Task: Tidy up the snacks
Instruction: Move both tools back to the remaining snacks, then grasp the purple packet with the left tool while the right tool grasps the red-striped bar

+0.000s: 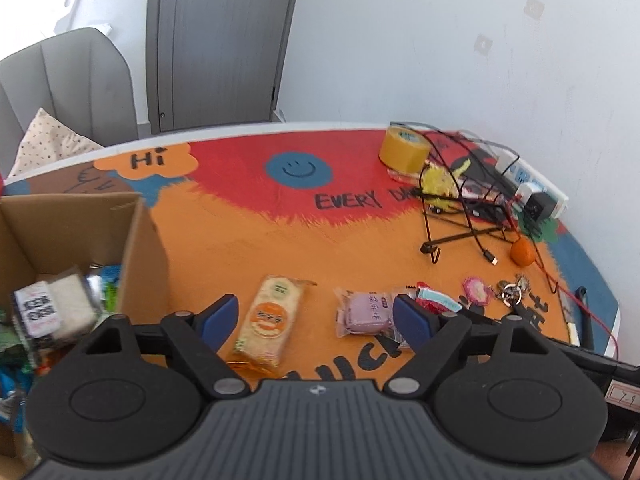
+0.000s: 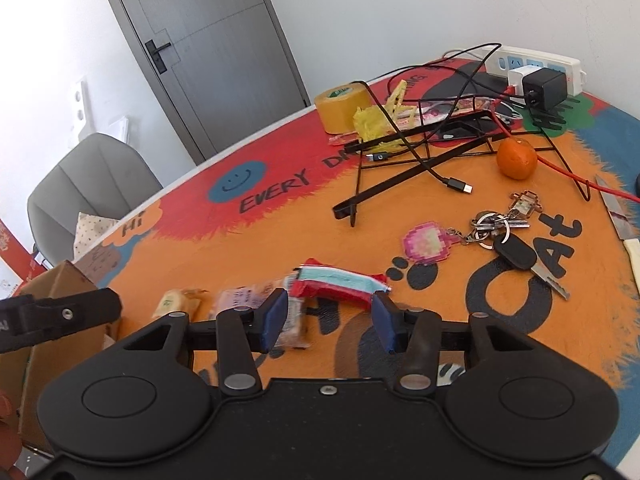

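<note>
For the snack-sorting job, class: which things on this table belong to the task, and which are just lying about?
Belong: cardboard box, cracker pack, purple snack, red snack.

Lying about: tape roll, orange, keys, wire stand, power strip, cables.

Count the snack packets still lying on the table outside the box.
3: a yellow packet nearest the box, a purple packet in the middle, a red packet farthest. The grippers may hide more.

This looks like a room in a home. A gray door (image 1: 218, 40) stands in a white wall, a soft gray chair (image 1: 68, 88) holds a dotted pillow (image 1: 48, 140), and a bright cartoon tablecloth (image 1: 248, 224) carries keys (image 2: 506, 236).
</note>
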A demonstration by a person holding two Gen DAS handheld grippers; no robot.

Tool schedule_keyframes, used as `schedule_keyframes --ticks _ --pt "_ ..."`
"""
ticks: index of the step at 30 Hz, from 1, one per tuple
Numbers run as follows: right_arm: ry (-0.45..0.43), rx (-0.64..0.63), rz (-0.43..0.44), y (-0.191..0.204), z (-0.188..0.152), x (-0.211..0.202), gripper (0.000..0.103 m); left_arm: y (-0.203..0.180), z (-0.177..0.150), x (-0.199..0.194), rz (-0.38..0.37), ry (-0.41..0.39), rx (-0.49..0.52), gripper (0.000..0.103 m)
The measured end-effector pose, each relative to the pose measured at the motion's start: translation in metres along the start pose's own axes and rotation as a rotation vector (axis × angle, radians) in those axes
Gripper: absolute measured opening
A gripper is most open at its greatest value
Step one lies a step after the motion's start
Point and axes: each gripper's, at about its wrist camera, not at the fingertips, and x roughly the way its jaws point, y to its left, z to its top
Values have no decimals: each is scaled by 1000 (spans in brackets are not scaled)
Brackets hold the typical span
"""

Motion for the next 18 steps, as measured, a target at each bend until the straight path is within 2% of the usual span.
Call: schedule_keyframes --ticks 8,11,18 --pt "18 -27 0 -13 4 23 47 -18 -4 40 -4 73 8 69" --pt "13 -49 -8 -16 5 31 47 -22 -4 54 -5 95 7 69" --pt "11 -79 48 -18 7 46 48 -29 -6 79 0 134 9 69"
